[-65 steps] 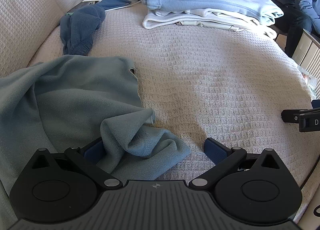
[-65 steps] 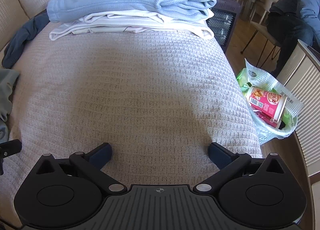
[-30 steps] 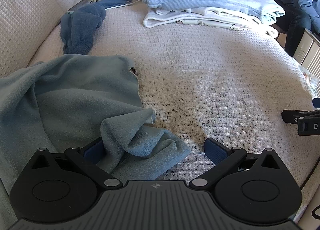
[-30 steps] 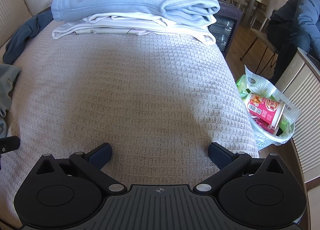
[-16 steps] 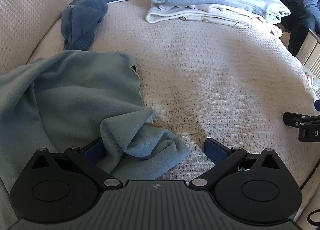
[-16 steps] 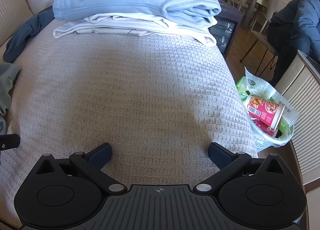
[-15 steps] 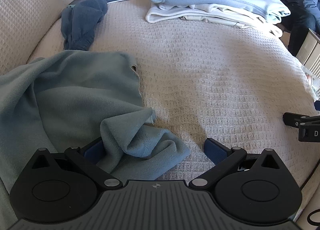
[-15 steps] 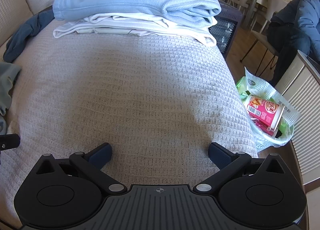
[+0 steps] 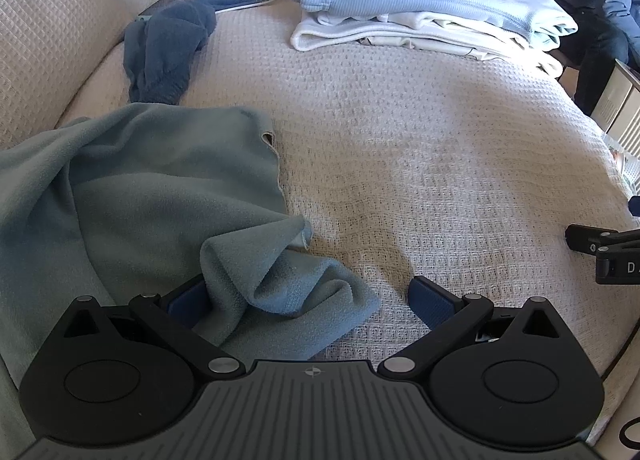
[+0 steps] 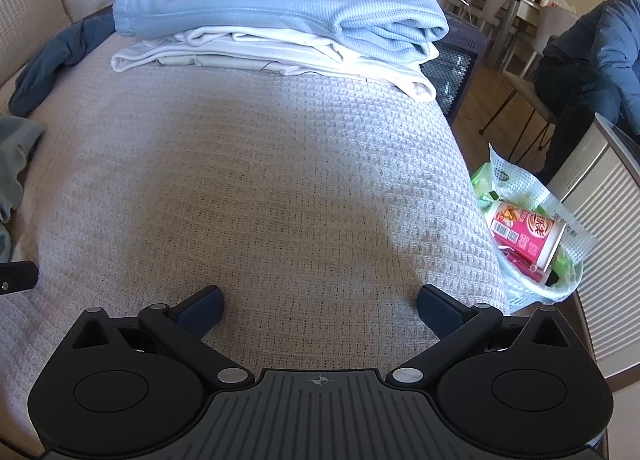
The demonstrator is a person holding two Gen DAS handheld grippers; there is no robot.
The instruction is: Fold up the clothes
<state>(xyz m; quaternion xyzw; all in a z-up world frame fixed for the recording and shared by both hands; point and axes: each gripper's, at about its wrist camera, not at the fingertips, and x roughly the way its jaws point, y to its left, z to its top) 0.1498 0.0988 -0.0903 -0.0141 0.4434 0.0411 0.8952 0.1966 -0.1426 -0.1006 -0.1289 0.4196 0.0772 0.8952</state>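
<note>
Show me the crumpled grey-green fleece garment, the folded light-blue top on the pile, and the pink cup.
Crumpled grey-green fleece garment (image 9: pixel 168 196), left wrist view, flat middle.
Folded light-blue top (image 10: pixel 272 0), right wrist view, upper face.
Pink cup (image 10: pixel 526 238), right wrist view, printed side.

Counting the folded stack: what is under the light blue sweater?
Under the light blue sweater lie folded white clothes, resting on the bed cover. How many pieces cannot be told; most is covered.

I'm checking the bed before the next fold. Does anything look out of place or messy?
Yes. The grey-green garment lies crumpled at the left, one corner bunched between the open left gripper fingers. A dark blue garment sits unfolded beside the neat folded stack.
</note>
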